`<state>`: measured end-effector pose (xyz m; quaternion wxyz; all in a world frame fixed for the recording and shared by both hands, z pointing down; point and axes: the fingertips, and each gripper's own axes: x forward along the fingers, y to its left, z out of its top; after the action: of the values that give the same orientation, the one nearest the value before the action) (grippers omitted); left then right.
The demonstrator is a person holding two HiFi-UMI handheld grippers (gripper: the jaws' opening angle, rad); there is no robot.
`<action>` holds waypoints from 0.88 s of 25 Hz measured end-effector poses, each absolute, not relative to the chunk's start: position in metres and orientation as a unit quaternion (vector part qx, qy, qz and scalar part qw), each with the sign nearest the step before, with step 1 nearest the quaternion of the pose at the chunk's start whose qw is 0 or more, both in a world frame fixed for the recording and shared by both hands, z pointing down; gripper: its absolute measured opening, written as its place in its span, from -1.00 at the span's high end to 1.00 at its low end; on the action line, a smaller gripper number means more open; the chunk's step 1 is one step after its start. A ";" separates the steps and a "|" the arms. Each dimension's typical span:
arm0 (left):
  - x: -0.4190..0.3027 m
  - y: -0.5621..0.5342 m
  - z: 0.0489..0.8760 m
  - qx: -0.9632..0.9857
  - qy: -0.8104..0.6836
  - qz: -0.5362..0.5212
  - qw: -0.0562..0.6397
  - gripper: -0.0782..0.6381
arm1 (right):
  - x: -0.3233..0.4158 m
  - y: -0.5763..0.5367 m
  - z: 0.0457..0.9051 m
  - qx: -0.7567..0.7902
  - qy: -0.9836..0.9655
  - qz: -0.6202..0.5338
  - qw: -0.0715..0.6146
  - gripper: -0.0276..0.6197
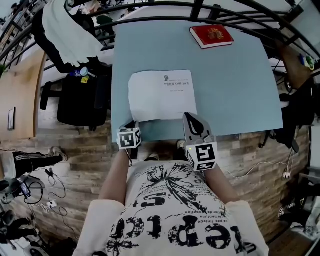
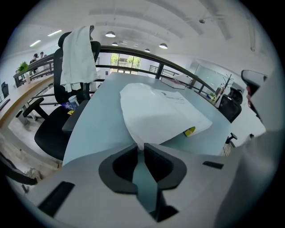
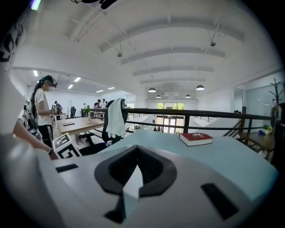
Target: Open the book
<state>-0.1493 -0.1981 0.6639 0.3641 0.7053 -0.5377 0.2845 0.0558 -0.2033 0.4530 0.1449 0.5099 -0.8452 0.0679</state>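
Observation:
A white book (image 1: 161,95) lies on the light blue table (image 1: 235,85), near its front edge, with a printed white page facing up. In the left gripper view this white leaf (image 2: 160,111) arches above the table, its near corner right at the jaw tips. My left gripper (image 1: 134,123) (image 2: 139,144) sits at the book's near left corner, its jaws a narrow slit apart and not pressing on the leaf. My right gripper (image 1: 187,115) (image 3: 136,149) rests over the near right corner with its tips together and nothing seen between them.
A red book (image 1: 211,35) (image 3: 196,138) lies at the table's far right. A small yellow item (image 2: 189,131) shows under the raised leaf. An office chair draped with white cloth (image 1: 65,30) (image 2: 78,58) stands left of the table. A dark railing (image 1: 200,12) runs behind.

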 end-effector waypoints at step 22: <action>-0.093 -0.254 0.458 0.792 -0.586 0.126 0.116 0.70 | 0.059 -0.218 0.392 0.471 -0.881 0.013 0.051 0.88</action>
<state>-0.0927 -0.2536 0.4582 0.1163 0.7920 -0.5860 0.1257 0.0592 -0.2178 0.3925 0.0510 0.4706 -0.8808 0.0126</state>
